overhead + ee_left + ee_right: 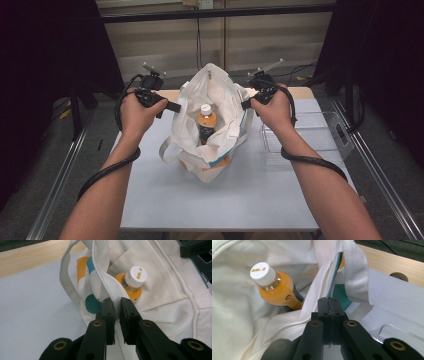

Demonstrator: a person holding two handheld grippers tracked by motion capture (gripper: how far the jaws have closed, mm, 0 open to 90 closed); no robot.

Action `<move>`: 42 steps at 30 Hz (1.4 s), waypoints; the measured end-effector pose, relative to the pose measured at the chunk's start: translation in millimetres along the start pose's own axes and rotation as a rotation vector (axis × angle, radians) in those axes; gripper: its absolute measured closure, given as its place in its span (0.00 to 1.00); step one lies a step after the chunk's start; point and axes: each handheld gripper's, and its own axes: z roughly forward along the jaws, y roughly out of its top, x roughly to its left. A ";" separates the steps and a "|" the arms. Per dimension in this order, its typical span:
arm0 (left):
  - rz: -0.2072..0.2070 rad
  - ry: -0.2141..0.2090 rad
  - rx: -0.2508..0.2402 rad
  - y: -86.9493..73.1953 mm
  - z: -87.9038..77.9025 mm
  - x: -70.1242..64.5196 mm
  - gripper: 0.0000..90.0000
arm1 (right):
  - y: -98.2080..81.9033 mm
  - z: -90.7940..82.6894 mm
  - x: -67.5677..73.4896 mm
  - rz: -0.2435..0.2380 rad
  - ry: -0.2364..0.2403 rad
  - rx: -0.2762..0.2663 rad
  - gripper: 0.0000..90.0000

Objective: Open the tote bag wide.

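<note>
You have a white cloth tote bag (210, 145) standing open at the centre of the high view — teal and orange dots on its outer face, handles drooping at the lower left. Inside it your bottle (206, 121) stands nearly upright — white cap, orange drink, dark label — just left of centre in the bag's mouth.

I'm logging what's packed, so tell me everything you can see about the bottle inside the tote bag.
The bottle is clear plastic with a white screw cap bearing small gold lettering. Its neck and shoulder show orange liquid; lower down a dark label wraps it. It stands roughly upright, slightly leaning, inside the open white fabric bag, cap on, with the bag's cloth lying against its sides and hiding its lower part. Neither gripper touches it: both pinch the bag's rim on either side.
</note>
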 end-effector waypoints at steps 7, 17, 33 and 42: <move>-0.011 0.019 0.000 0.3 0.2 4.5 0.92 | -0.7 2.1 -3.2 0.003 -0.001 -0.006 1.00; -0.033 0.040 -0.001 -3.8 3.3 13.1 0.91 | -2.3 6.5 -8.8 0.014 -0.008 -0.006 1.00; -0.052 0.052 -0.002 -3.8 6.5 17.4 0.92 | -2.7 11.7 -15.1 0.023 -0.007 -0.012 1.00; -0.040 0.074 0.015 -6.7 9.0 22.5 0.92 | -7.2 16.2 -21.0 0.036 -0.008 -0.012 1.00</move>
